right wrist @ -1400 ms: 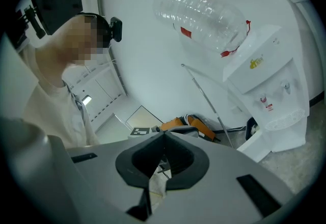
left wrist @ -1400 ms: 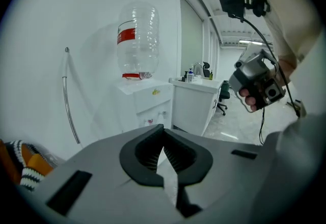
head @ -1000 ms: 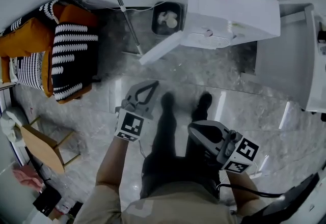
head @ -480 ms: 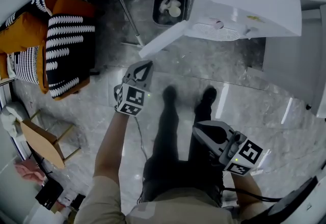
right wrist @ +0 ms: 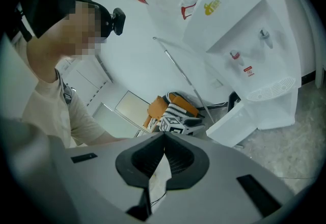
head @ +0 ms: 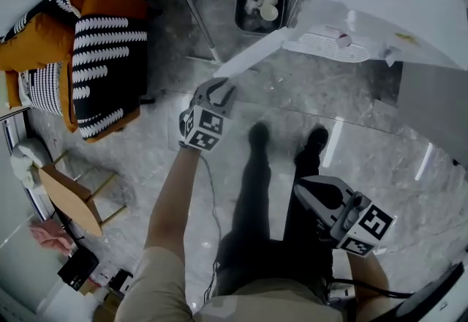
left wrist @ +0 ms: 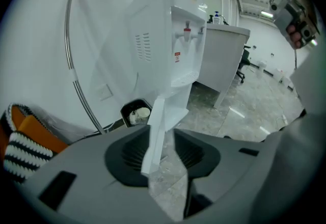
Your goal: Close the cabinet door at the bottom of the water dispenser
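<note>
The cabinet door (head: 252, 57) at the bottom of the water dispenser (head: 380, 13) stands open. It swings out over the marble floor (head: 365, 137) toward your left side, and its free edge is the part nearest to you. This is why your left tool (head: 221, 88) is there: it is just beside that free edge, where I judge a push will turn the door most easily on its hinge.

The jaws of the left tool have just been opening and now stand a little apart. In the left gripper view the thin edge of the door shows in the gap between them, but the pads do not seem to press on it. I cannot tell if the edge really touches them.

Your left arm is stretched forward, almost straight, and the tool points ahead and down at the door. Your right tool (head: 303, 189) is pressed together at the tips with nothing between them. You hold it low and near your body, well apart from the door, so it does not disturb the work. A small waste bin (head: 259, 4) stands behind the door, beside the dispenser.
</note>
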Demonstrator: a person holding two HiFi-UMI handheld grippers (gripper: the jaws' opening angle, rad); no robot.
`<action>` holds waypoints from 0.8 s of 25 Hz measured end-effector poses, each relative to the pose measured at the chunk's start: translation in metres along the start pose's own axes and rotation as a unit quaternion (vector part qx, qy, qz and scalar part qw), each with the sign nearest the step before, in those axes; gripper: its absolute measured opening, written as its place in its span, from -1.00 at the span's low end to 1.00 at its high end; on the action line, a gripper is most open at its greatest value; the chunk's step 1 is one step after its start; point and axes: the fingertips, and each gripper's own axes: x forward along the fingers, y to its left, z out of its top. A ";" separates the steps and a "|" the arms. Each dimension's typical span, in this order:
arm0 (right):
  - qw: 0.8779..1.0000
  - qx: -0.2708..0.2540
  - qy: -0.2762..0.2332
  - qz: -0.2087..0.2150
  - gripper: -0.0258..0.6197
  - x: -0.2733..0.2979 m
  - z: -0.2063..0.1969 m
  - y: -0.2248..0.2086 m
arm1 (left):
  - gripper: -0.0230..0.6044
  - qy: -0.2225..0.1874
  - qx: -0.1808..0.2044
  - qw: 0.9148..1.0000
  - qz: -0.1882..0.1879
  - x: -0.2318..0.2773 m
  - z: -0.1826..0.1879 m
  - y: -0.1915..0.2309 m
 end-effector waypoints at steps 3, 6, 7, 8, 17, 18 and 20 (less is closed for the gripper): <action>0.999 -0.012 0.031 0.016 -0.87 0.012 -0.011 0.002 | -0.24 0.020 -0.018 1.000 -0.010 0.010 -0.018 0.004; 0.999 -0.017 0.038 0.019 -0.87 0.020 -0.014 0.000 | -0.18 0.043 -0.016 0.999 -0.009 0.020 -0.035 0.011; 0.999 -0.018 0.036 0.016 -0.87 0.022 -0.012 -0.002 | -0.15 0.048 -0.017 0.999 -0.008 0.024 -0.038 0.013; 0.999 -0.018 0.033 0.013 -0.87 0.024 -0.011 -0.004 | -0.12 0.052 -0.018 0.998 -0.008 0.028 -0.041 0.015; 0.999 -0.008 0.040 0.002 -0.87 0.031 -0.018 -0.020 | 0.02 0.133 0.016 0.991 -0.030 0.079 -0.071 0.029; 0.999 -0.006 0.040 0.000 -0.87 0.031 -0.018 -0.023 | 0.02 0.144 0.020 0.989 -0.033 0.085 -0.075 0.030; 0.999 -0.002 0.039 -0.004 -0.87 0.028 -0.020 -0.029 | 0.02 0.160 0.023 0.986 -0.037 0.095 -0.082 0.031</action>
